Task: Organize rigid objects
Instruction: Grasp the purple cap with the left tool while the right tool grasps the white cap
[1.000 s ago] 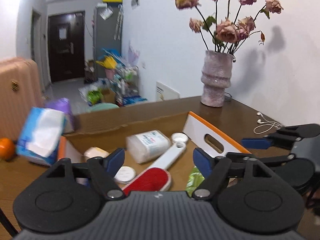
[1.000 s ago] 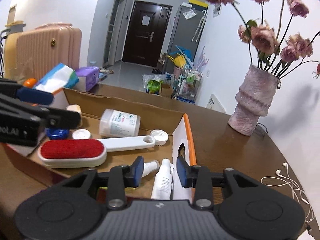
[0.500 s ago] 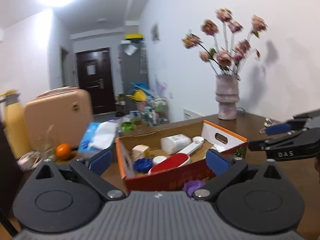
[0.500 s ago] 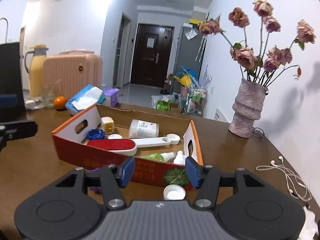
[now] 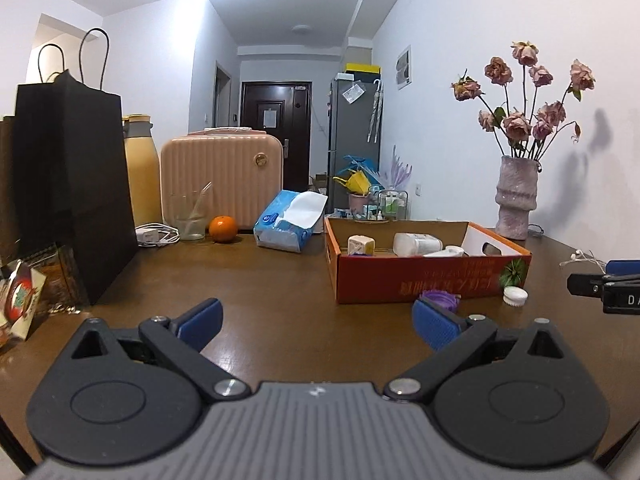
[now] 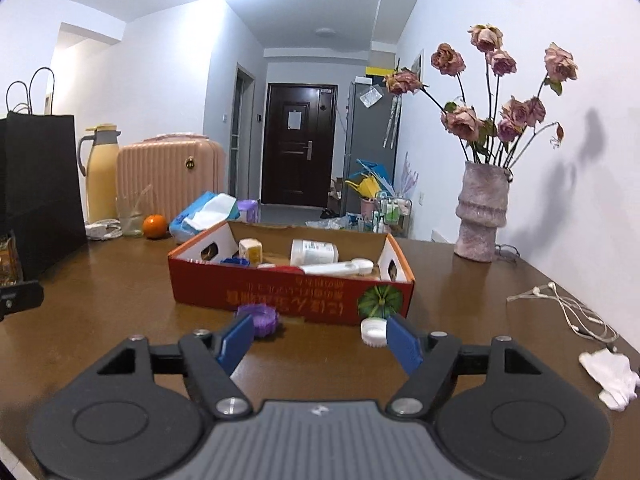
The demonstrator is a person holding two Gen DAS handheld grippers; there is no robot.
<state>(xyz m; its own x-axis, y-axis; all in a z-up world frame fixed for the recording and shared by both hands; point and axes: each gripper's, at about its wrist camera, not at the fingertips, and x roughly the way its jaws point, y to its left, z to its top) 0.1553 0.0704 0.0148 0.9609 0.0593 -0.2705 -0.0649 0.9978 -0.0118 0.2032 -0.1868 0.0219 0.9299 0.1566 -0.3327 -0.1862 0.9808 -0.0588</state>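
Both tools, left tool (image 5: 316, 322) and right tool (image 6: 318, 338), are wide open, holding nothing. White cap (image 6: 374, 332) sits at one o'clock beside the box (image 6: 292, 294); come down slowly, squeeze its sides.

**Your right wrist view: the red box and what lies around it**

Your right gripper (image 6: 320, 340) is spread wide with nothing between its blue pads, low over the brown table (image 6: 460, 280). Just past it stands the red cardboard box (image 6: 288, 292). Inside the box you see a white bottle (image 6: 314, 251) on its side, a cream cube (image 6: 251, 249) and a white-handled brush (image 6: 336, 268). In front of the box lie a purple lid (image 6: 258, 315) and a white cap (image 6: 374, 331), both on the table. Right of the box are earphones (image 6: 568, 308), and behind them a vase (image 6: 482, 212) of dried roses.
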